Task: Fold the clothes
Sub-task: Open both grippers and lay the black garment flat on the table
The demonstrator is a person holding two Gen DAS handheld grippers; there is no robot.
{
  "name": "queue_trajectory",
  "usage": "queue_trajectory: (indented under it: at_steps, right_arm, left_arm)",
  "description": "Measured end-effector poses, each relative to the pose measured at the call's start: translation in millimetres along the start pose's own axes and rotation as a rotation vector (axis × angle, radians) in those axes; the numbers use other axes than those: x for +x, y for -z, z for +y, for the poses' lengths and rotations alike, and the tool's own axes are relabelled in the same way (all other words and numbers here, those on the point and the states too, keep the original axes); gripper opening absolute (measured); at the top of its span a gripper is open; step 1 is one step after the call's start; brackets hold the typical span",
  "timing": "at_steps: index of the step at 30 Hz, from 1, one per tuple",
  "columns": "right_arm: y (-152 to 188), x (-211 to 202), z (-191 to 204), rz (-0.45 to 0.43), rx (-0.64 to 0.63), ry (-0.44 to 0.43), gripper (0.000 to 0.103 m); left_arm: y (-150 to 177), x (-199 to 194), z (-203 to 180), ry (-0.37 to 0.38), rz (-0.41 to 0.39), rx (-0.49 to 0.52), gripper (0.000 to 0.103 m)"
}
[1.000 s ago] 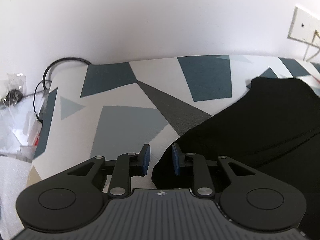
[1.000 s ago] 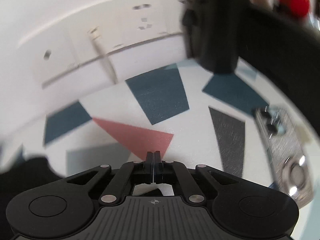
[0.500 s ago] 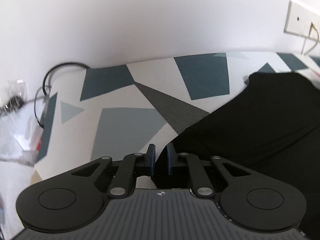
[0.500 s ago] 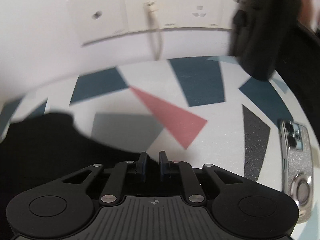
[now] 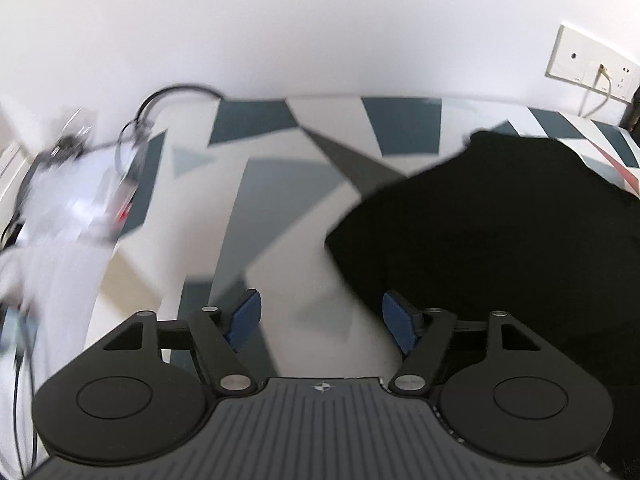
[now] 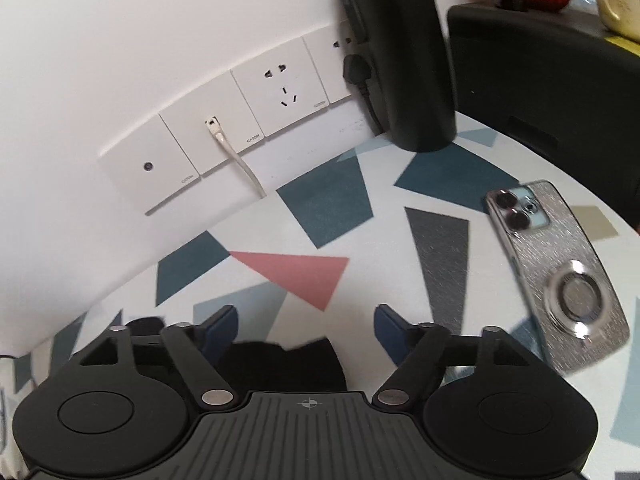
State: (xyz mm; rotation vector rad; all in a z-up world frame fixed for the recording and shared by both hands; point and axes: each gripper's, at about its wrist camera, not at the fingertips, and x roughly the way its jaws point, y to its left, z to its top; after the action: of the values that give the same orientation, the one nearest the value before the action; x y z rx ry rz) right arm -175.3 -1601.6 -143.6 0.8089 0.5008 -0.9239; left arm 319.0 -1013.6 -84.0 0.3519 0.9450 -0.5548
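Fingers on both sides have sprung wide and are opening further, where a second ago the right pair was pressed together and the left pair nearly so, nipping the edge of the black fabric garment (image 5: 500, 232). The left gripper (image 5: 320, 322) now has only bare surface between its blue-padded fingers (image 5: 244, 318); the cloth has dropped clear and the view has pulled back from it, blurred by motion. The right gripper (image 6: 306, 330) likewise holds nothing, its fingers (image 6: 218, 330) standing apart.

Seen from the left wrist, the garment lies to the right of the fingers and beyond them, its near edge just beside the right-hand pad. From the right wrist only a dark corner (image 6: 288, 364) shows, low between the fingers and close to the gripper body.

It is a flat, matt black spread with a curved left edge, resting on the white surface printed with blue, grey and pink angular patches (image 6: 320, 208). Beyond the right fingers stand a silver-cased phone (image 6: 560, 268), a black cylindrical bottle (image 6: 400, 52) and white wall sockets (image 6: 280, 92).
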Motion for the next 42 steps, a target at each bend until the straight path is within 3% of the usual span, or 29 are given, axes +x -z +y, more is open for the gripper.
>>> queue_trajectory:
  at_steps: [3, 7, 11, 14, 18, 22, 26, 31, 37, 42]
  right_arm:
    - [5.5, -21.0, -8.3, 0.006, 0.007, -0.034, 0.102]
    - [18.0, -59.8, -13.1, 0.006, -0.025, -0.040, 0.102]
    - [38.9, -112.5, -20.8, -0.033, -0.060, -0.017, 0.102]
    - [61.2, -153.9, -29.8, -0.054, -0.070, 0.047, 0.102]
    - [96.3, -197.4, -37.3, -0.039, -0.104, 0.129, 0.102]
    - [132.0, -230.8, -35.2, -0.022, -0.141, 0.204, 0.102]
    - [156.4, -253.5, -29.7, -0.020, -0.165, 0.240, 0.102]
    - [167.7, -279.4, -30.5, -0.035, -0.185, 0.246, 0.102]
    - [168.8, -296.3, -54.8, -0.033, -0.170, 0.281, 0.102]
    - [176.2, -299.1, -82.3, -0.007, -0.127, 0.315, 0.102]
  left_arm:
    - [23.8, -21.1, 0.3, -0.006, -0.007, -0.058, 0.083]
    - [53.3, -36.8, -2.1, 0.034, 0.001, -0.140, 0.089]
    - [75.6, -44.9, -11.6, 0.046, 0.014, -0.110, 0.091]
    - [92.3, -55.5, -17.8, 0.040, 0.006, -0.069, 0.094]
    - [125.2, -71.9, -18.6, 0.079, -0.013, -0.086, 0.098]
    - [148.6, -73.0, -25.4, 0.102, 0.036, -0.053, 0.099]
    - [159.3, -83.7, -30.1, 0.090, 0.024, -0.003, 0.099]
    - [169.2, -102.8, -28.7, 0.114, 0.006, -0.027, 0.099]
    - [187.9, -128.6, -21.3, 0.081, -0.039, -0.027, 0.100]
    - [205.5, -135.3, -16.6, 0.077, -0.011, -0.015, 0.100]
